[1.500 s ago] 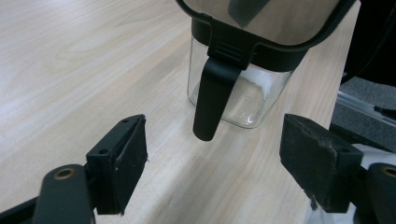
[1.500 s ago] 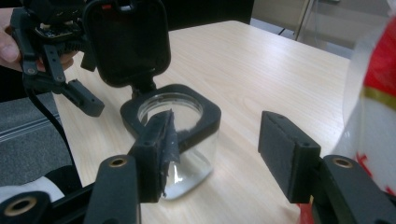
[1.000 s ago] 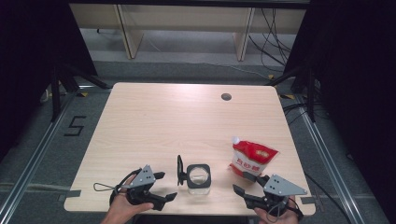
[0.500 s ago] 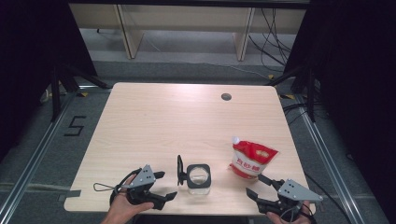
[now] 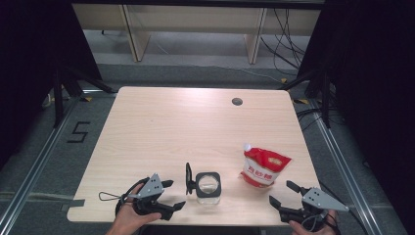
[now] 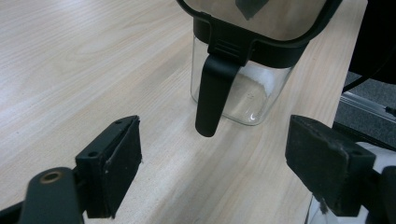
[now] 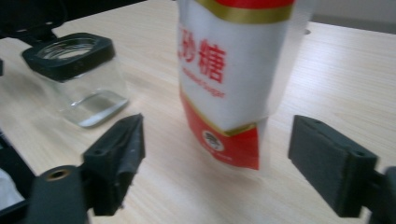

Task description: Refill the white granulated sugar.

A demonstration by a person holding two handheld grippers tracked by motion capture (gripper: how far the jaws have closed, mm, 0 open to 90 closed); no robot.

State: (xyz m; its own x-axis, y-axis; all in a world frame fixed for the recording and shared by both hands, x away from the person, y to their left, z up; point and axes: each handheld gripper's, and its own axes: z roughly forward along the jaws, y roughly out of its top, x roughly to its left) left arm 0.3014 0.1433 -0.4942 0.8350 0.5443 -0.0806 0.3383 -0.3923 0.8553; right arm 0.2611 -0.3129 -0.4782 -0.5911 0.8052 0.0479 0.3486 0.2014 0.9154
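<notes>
Right gripper (image 5: 282, 192) just spread wide, nothing between, near sugar bag (image 5: 264, 166); left gripper (image 5: 171, 194) released, facing jar (image 5: 208, 185).

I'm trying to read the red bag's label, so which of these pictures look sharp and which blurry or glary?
High view: evenly lit, but the bag is too small to read. Right gripper view: the bag looms close and soft, its print slightly smeared, with the glass jar hazy. Left gripper view: sharpest, showing the jar, wood grain on the table, and small glints on the glass.
</notes>
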